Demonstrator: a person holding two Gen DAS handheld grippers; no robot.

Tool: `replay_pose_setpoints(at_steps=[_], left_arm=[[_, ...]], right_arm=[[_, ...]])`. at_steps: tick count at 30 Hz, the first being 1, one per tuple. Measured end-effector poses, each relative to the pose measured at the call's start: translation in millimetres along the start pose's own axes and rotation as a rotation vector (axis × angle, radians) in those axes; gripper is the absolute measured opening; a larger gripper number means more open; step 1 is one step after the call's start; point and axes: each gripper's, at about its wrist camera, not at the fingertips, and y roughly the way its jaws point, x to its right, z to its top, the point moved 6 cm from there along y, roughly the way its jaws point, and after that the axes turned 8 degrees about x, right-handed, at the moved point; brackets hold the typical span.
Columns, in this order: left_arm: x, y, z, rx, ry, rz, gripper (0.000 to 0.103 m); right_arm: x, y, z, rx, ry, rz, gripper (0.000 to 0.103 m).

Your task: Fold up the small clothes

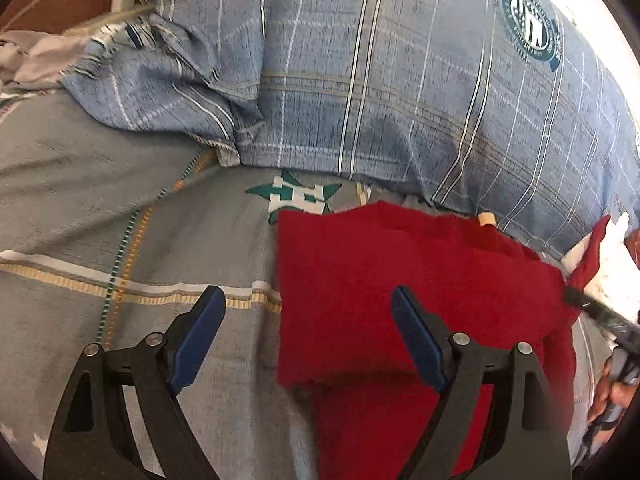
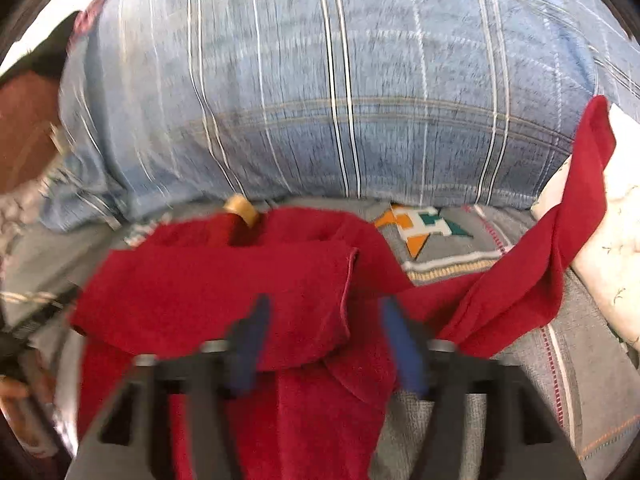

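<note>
Trouble is brewing: both grippers, left gripper (image 1: 304,300) and right gripper (image 2: 324,312), are hovering spread and empty, so the red garment's (image 2: 224,280) loose sleeve (image 2: 552,256) is risking snagging.

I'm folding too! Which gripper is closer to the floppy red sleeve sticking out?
Probably the right gripper. Its open jaws hang over the red garment, and the loose sleeve trails off just beside it. The left gripper, also open, sits at the garment's opposite edge.
</note>
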Motion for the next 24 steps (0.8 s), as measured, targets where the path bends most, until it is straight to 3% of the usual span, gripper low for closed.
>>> replay_pose_setpoints(at_steps=[5,6,7,8,9,12,15,16,17,18,20,22,24], left_arm=[[-3,34,-15,-0.128,-0.105,-0.082,0.085],[-2,41,-19,-0.141,-0.119,-0.092,0.081],[-1,45,-20,-0.139,-0.117,-0.087,0.063],[1,45,-18,-0.107,-0.083,-0.057,0.051],[4,45,-17,-0.104,-0.058,-0.053,0.028],[8,43,-7,-0.098,-0.01,-0.037,0.014],[2,35,9,-0.066,0.024,-0.024,0.012],[-1,32,12,-0.051,0.028,-0.019,0.012],[-5,31,14,-0.045,0.025,-0.018,0.012],[-9,33,14,-0.05,0.017,-0.019,0.012],[-14,37,7,-0.064,0.017,-0.006,0.012],[-13,45,1,-0.072,0.036,0.014,0.012],[-12,49,-5,-0.071,0.054,0.034,0.013]], right_arm=[[17,-6,12,0.028,0.029,-0.019,0.072],[23,-1,15,0.024,0.053,-0.019,0.072],[27,5,17,0.021,0.074,-0.011,0.072],[30,14,19,0.014,0.095,0.002,0.072],[33,27,21,-0.006,0.119,0.02,0.072],[35,59,27,-0.053,0.113,0.047,0.072],[27,82,28,-0.089,0.048,0.076,0.07],[24,88,25,-0.113,0.021,0.083,0.06],[21,93,22,-0.131,-0.011,0.067,0.03],[20,96,21,-0.137,-0.059,0.041,0.015],[16,95,21,-0.124,-0.121,0.005,0.011],[17,89,28,-0.058,-0.158,-0.064,0.01],[23,98,26,-0.081,-0.137,-0.099,0.009]])
